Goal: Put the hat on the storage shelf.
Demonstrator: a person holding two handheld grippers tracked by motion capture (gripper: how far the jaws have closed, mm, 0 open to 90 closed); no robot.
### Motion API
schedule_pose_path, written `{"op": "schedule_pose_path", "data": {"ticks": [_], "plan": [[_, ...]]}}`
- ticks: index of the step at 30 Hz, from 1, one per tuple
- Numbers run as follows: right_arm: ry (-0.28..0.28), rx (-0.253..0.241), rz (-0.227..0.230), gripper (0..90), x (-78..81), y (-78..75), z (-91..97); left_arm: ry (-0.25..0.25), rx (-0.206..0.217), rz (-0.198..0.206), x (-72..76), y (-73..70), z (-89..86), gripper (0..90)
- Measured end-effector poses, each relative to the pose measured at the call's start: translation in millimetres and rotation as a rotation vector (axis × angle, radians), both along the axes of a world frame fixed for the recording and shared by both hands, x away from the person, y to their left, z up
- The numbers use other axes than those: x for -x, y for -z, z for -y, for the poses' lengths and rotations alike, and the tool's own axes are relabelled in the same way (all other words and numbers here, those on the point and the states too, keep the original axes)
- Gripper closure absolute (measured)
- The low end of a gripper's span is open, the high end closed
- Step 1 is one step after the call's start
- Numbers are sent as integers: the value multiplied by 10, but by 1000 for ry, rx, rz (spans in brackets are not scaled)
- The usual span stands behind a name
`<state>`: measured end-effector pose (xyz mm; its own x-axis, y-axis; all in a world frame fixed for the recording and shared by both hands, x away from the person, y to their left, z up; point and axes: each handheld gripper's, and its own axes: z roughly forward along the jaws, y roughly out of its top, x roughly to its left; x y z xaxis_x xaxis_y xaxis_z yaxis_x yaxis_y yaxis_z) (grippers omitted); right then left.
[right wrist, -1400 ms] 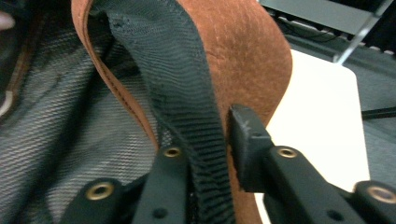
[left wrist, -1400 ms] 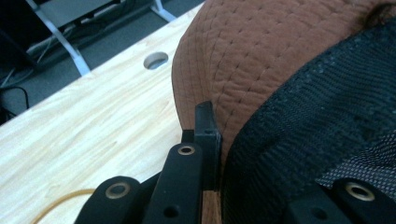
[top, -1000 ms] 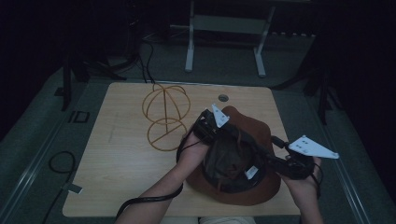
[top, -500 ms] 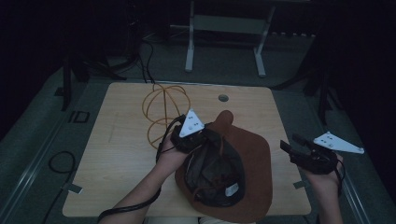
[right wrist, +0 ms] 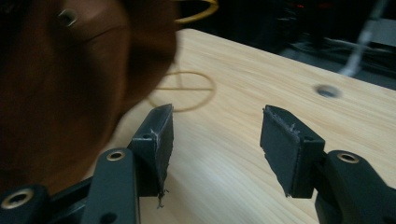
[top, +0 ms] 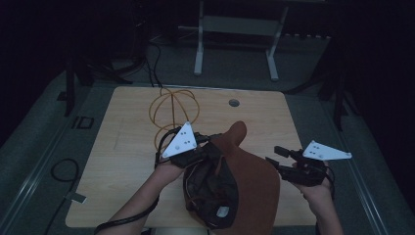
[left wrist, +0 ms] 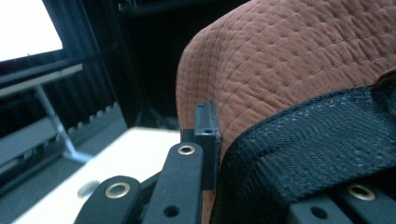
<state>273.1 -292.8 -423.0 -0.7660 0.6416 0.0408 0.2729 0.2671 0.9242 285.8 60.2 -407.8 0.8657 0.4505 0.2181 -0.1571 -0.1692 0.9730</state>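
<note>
A brown bucket hat [top: 254, 181] with a black lining hangs tilted over the table's front edge, its open underside turned toward the person. My left gripper [top: 208, 147] is shut on the hat's rim at its left side. In the left gripper view, the left gripper [left wrist: 243, 158] has the hat [left wrist: 289, 60] and its black band pinched between the jaws. My right gripper [top: 278, 156] is just right of the hat, not touching it. Its jaws have just been closing a little, and in the right gripper view the right gripper [right wrist: 215, 140] is open with nothing in it, the hat [right wrist: 60, 84] at its left.
An orange wire stand [top: 169, 105] rises on the wooden table [top: 127, 127] behind the left gripper; its base ring [right wrist: 214, 89] lies past the right jaws. A cable hole [top: 234, 103] sits near the far edge. A metal frame [top: 235, 24] stands on the floor beyond.
The left gripper has carried the hat leftward and nearer the front edge. The right gripper has come off the hat's right edge and now stands apart from it.
</note>
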Motion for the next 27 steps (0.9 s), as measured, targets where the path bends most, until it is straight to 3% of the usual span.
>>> {"op": "schedule_pose_path", "data": {"ticks": [1,2,9,12,14,16,20,21,22,23,25,27], "plan": [[-26,-5,8,436,6,2,-53,0,0,0,0,0,0,861],[-60,-15,11,434,9,4,-107,2,28,28,41,-26,45,861],[-250,-112,-10,401,-14,16,-431,-1,47,85,157,-90,281,861],[-274,-130,-21,398,-37,4,-491,14,48,98,201,-94,371,861],[-291,-142,-26,397,-48,-5,-532,29,21,113,233,-90,443,861],[-316,-162,-21,397,-48,-12,-574,47,24,106,245,-81,489,860],[-354,-191,-25,457,-54,-44,-588,54,25,87,233,-88,504,858],[-367,-187,-29,531,-54,-67,-598,63,16,77,221,-90,514,857],[-367,-187,-29,531,-54,-67,-598,63,16,77,221,-90,514,855],[-382,-183,-30,629,-52,-84,-611,81,5,63,203,-87,520,853],[-388,-171,-27,721,-44,-99,-615,90,4,53,198,-85,519,851],[-385,-167,-27,721,-43,-101,-612,90,4,53,198,-85,519,850]]}}
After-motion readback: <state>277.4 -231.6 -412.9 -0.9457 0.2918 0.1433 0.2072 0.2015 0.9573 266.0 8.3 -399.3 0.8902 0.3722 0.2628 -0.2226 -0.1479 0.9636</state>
